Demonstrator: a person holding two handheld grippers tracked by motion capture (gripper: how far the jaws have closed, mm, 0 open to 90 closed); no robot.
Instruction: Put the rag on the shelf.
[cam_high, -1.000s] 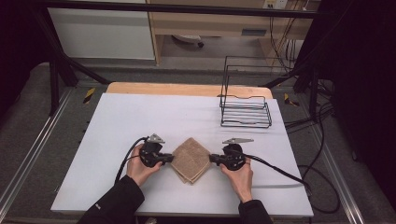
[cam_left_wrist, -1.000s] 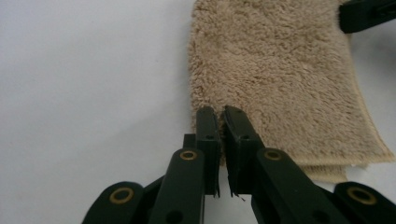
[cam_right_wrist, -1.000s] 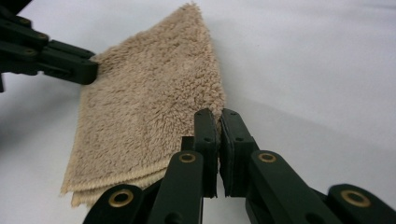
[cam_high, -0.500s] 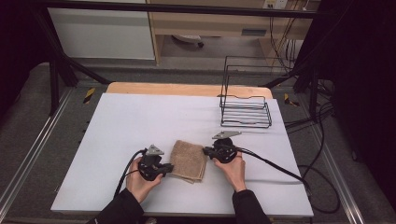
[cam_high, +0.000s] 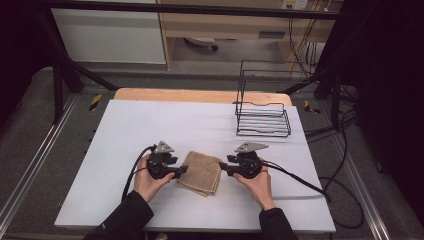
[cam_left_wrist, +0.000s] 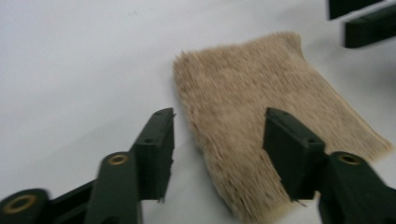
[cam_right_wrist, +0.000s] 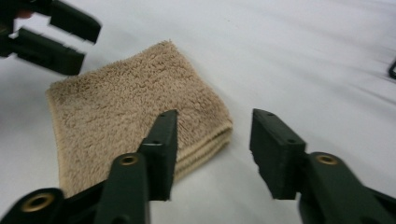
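Between the two grippers, a folded tan terry towel (cam_high: 200, 172) lies flat on the white table (cam_high: 150, 125), its layered edges stacked on the side nearest the right gripper (cam_high: 223, 167).

That right gripper is held in the person's right hand (cam_high: 257, 182) and points at the towel's folded corner. In the right gripper view (cam_right_wrist: 212, 149) its jaws stand well apart with nothing between them: one jaw sits over the towel's near edge, the other over bare table just beside the corner. Whether the jaw touches the pile cannot be told.

Across the towel, the left gripper (cam_high: 184, 170) rests in the left hand (cam_high: 147, 180) and points at the opposite edge. In the left gripper view (cam_left_wrist: 218, 147) its jaws are also spread wide and hold nothing; one is over the table just beside the towel's edge, the other over the towel itself, so the edge lies between them. The towel (cam_left_wrist: 261, 135) looks blurred here. Beyond it, at the upper corner of that view, the tips of the other gripper show.

Well beyond the right gripper, toward the far side of the table, stands a black wire rack (cam_high: 263, 112). A black cable (cam_high: 295, 177) trails from the right gripper across the table toward its edge.
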